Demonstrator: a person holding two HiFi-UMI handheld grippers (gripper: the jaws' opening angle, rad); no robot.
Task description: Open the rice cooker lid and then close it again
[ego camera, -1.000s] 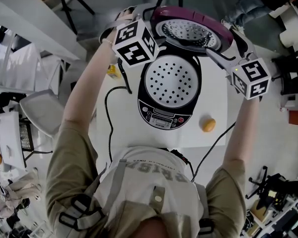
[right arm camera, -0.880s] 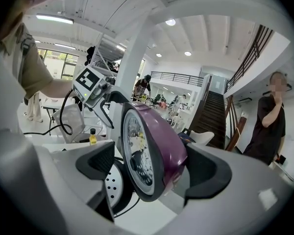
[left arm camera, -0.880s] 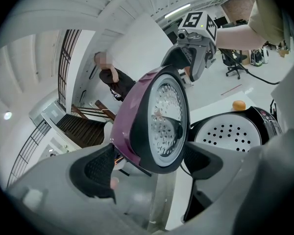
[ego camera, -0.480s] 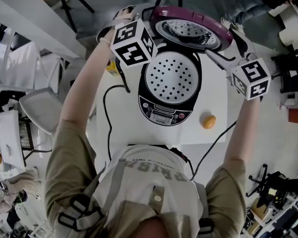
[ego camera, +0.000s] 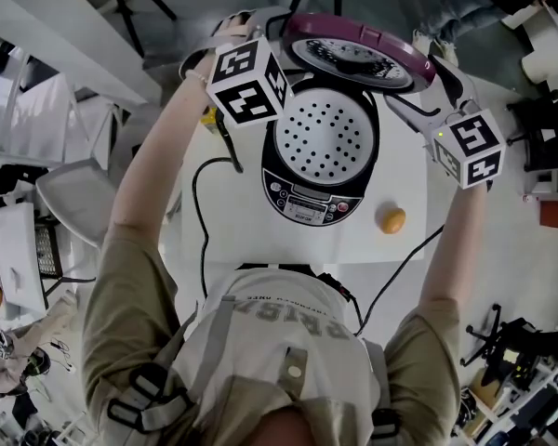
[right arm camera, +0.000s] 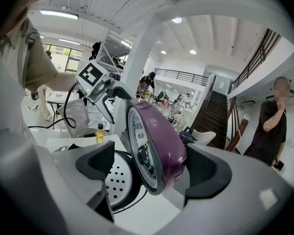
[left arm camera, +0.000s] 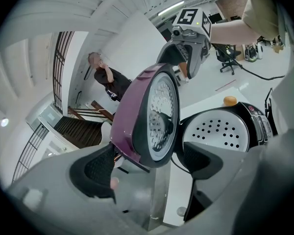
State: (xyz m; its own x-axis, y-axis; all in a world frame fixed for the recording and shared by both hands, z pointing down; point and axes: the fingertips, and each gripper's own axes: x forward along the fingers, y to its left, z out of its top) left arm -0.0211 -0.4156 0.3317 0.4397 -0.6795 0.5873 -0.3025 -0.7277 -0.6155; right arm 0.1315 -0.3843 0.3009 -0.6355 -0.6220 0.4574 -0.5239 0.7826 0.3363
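- The rice cooker point(ego camera: 309, 204) is mid desk point(ego camera: 232, 249). Its lid point(ego camera: 358, 54) stands raised at the back, with the purple shell facing away and the inner plate facing the cooker's front.
- Left hand-held gripper point(left arm camera: 149, 161): the jaws are wide apart, straddling the lid's left edge. I see a clear gap between the inner pad point(left arm camera: 203, 156) and the lid's inner face. The outer pad overlaps the purple shell from this angle, so I can't say whether it touches. It isn't clamped.
- Right hand-held gripper point(right arm camera: 151, 166): it's the same on the lid's right edge, jaws apart with the rim between them and a gap on the inner side. The outer pad point(right arm camera: 208, 173) is just beside the shell, and contact is unclear.
- In the head view both sets of jaw tips are hidden. I only get the left marker cube point(ego camera: 249, 82), the right marker cube point(ego camera: 468, 147) and the forearms.
- A white perforated tray point(ego camera: 325, 137) covers the pot, so I can't see what's in it. The hinge is hidden behind the tray and lid.
- Print on the control panel point(ego camera: 307, 210) is too small to read.
- A small orange round object point(ego camera: 391, 219) sits on the desk right of the cooker, not touching it. I can't tell what it is.
- A bottle of yellow liquid point(right arm camera: 99, 132) stands on the desk's far left. In the head view it's mostly hidden behind the left forearm.
- A black cable point(ego camera: 202, 221) loops on the desk left of the cooker, and its near end is lost under the wearer's torso.
- A bystander in black point(right arm camera: 270, 124) stands near the stairs, well behind the desk.
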